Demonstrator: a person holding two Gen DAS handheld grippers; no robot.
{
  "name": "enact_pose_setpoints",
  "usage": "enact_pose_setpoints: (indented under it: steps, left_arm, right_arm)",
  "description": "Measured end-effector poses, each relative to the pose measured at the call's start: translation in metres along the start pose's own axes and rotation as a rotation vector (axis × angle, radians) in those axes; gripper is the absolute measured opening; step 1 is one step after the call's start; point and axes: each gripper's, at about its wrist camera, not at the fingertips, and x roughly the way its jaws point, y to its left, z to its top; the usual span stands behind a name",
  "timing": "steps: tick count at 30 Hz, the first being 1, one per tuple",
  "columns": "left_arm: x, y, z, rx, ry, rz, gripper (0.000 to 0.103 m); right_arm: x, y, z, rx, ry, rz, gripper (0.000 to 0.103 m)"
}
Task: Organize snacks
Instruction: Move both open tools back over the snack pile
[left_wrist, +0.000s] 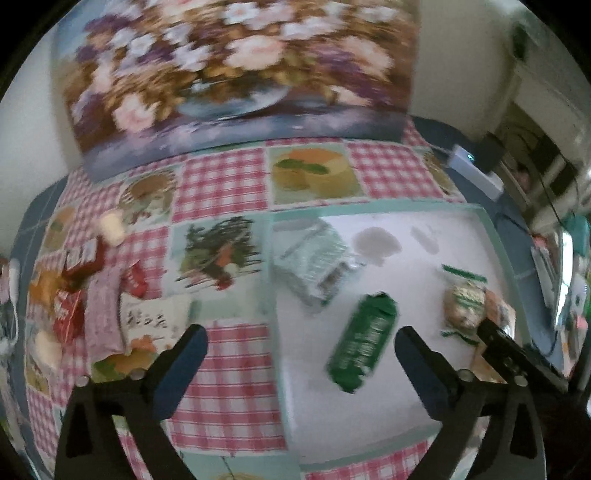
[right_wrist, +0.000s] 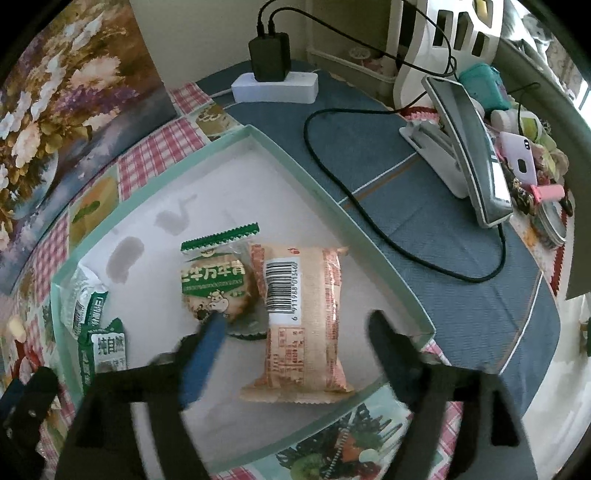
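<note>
Left wrist view. Left gripper (left_wrist: 301, 345) has its fingers spread wide, nothing between them. The shallow mint-rimmed tray (left_wrist: 275, 258) lies ahead and toward the right finger. Inside it, the dark green packet (left_wrist: 364, 341) sits just ahead of the gap, nearer the right finger; its long axis runs obliquely, the far end tipped toward the right finger. Beyond it and toward the left finger, a silver-green packet (left_wrist: 314, 266). Outside the right finger, a round biscuit pack (left_wrist: 465, 306), with the right gripper's black finger coming in beside it. The unsorted snack pile (left_wrist: 96, 299) lies on the checked worktop (left_wrist: 225, 369), well outside the left finger. View is motion-blurred.

Right wrist view. Right gripper (right_wrist: 295, 328) is open, holding nothing. The orange packet (right_wrist: 303, 325) lies flat in the tray, directly between the fingers and free of both; long axis runs roughly along the fingers, barcode end pointing away. The round biscuit pack's near edge is right at the left finger's tip; contact cannot be told.

Judgement: the right hand looks to have just placed, or to be about to take, the orange packet; the left hand is nearer the pile, so the next pickup likely falls to it.
</note>
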Motion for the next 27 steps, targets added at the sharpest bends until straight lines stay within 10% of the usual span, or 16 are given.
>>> enact_pose_setpoints:
  steps: [27]
  left_arm:
    - [-0.012,0.178,-0.011,-0.454,-0.068,0.123,0.103]
  right_arm:
    - [-0.031,0.069,-0.015,-0.177,-0.145,0.175,0.1]
